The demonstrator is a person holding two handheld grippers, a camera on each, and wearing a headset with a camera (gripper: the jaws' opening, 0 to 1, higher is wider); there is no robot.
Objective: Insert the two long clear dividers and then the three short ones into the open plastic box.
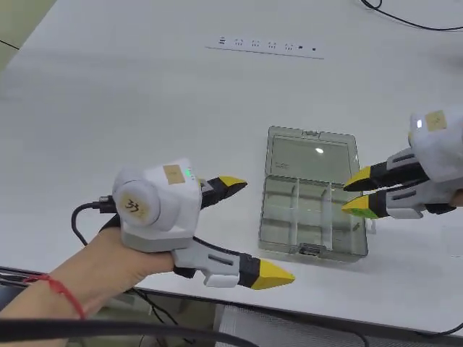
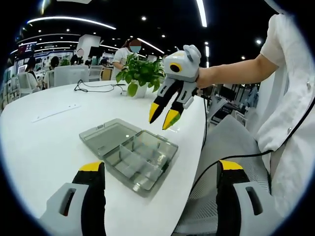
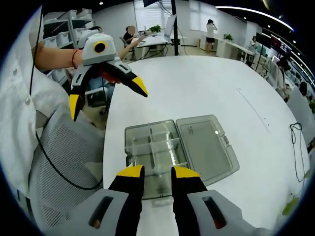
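The clear plastic box lies open near the table's front edge, its lid flat behind the tray. Clear dividers stand in the tray and split it into compartments. My right gripper hovers over the tray's right side with its jaws a little apart, and a small clear piece, seemingly a short divider, sits between them. That gripper hangs above the box in the left gripper view. My left gripper is open wide and holds nothing, left of the box and off the table.
A flush socket strip lies in the tabletop far behind the box, and black cables run at the far right. The table's front edge is just below the box. A mesh chair stands beside the table.
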